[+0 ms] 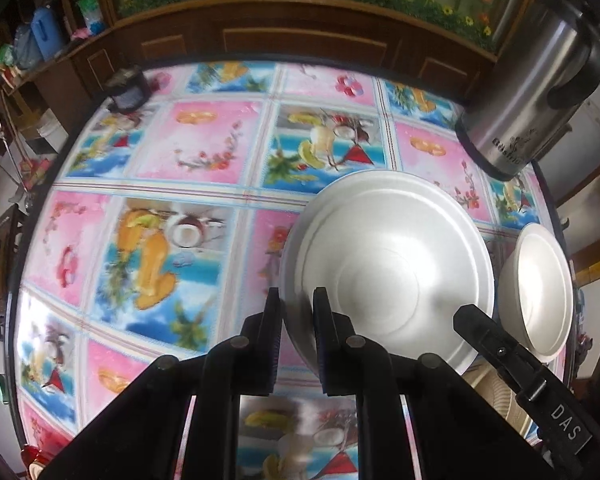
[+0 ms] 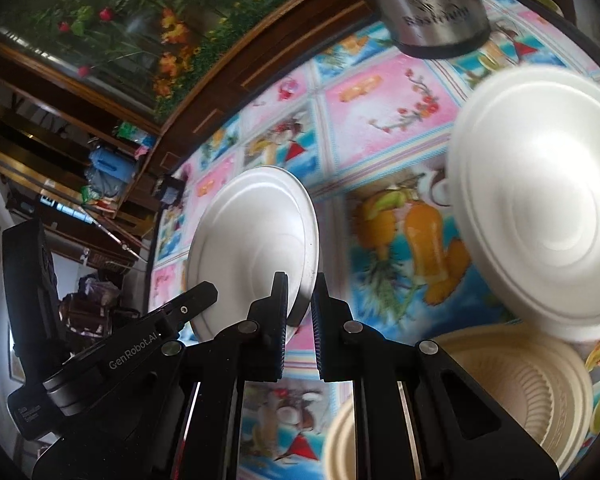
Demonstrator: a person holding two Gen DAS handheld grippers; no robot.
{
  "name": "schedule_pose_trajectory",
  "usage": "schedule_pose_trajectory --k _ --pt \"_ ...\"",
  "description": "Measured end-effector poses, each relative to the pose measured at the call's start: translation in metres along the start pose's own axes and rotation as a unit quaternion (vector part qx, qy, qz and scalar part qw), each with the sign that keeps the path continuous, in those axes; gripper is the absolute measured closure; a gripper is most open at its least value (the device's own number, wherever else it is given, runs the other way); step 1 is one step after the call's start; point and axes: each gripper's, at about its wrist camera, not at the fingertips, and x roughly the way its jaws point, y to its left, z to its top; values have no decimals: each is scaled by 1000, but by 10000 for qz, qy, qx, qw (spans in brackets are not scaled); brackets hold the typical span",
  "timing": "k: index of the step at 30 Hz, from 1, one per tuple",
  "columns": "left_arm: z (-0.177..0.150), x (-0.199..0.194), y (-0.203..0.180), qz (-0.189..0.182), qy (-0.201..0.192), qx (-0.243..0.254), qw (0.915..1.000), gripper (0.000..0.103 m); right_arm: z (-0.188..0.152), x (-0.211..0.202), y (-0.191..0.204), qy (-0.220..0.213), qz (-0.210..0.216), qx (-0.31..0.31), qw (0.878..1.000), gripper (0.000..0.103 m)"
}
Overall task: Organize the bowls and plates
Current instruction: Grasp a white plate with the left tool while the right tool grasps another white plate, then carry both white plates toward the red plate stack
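Note:
My left gripper [image 1: 298, 304] is shut on the rim of a white bowl [image 1: 392, 272] and holds it tilted above the table. A second white bowl [image 1: 540, 292] hangs to its right, held by the other gripper. In the right wrist view my right gripper [image 2: 302, 292] is shut on the rim of a white bowl [image 2: 252, 248], also tilted in the air. The bowl held by the left gripper [image 2: 540, 216] shows at the right. Cream ribbed bowls [image 2: 520, 396] lie nested on the table below.
A round table [image 1: 204, 148] carries a bright fruit-print cloth. A steel kettle [image 1: 532, 92] stands at its far right edge and a dark jar [image 1: 128, 88] at the far left. A wooden cabinet [image 1: 300, 40] lies behind.

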Motion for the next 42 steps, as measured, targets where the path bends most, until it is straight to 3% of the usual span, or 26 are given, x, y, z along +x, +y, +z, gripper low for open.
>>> schedule_pose_trajectory --k 12,19,25,32,42 --pt "-49 -94 52 496 -1175 -126 9918 87 -40 -33 84 -135 415 -931 9947 92" --pt "-86 -132 83 449 -1566 -360 9860 87 -84 -59 130 -209 472 -1519 9870 92" --pt "-133 -146 87 358 -1723 -319 9839 88 -140 -86 120 -226 680 -1388 9877 92" --pt "-188 -160 89 190 -1941 -336 9802 88 -191 -112 109 -183 602 -1492 9868 92" --pt "-224 -180 110 178 -2207 -452 9741 88 -237 -129 121 -151 545 -1758 9828 92"
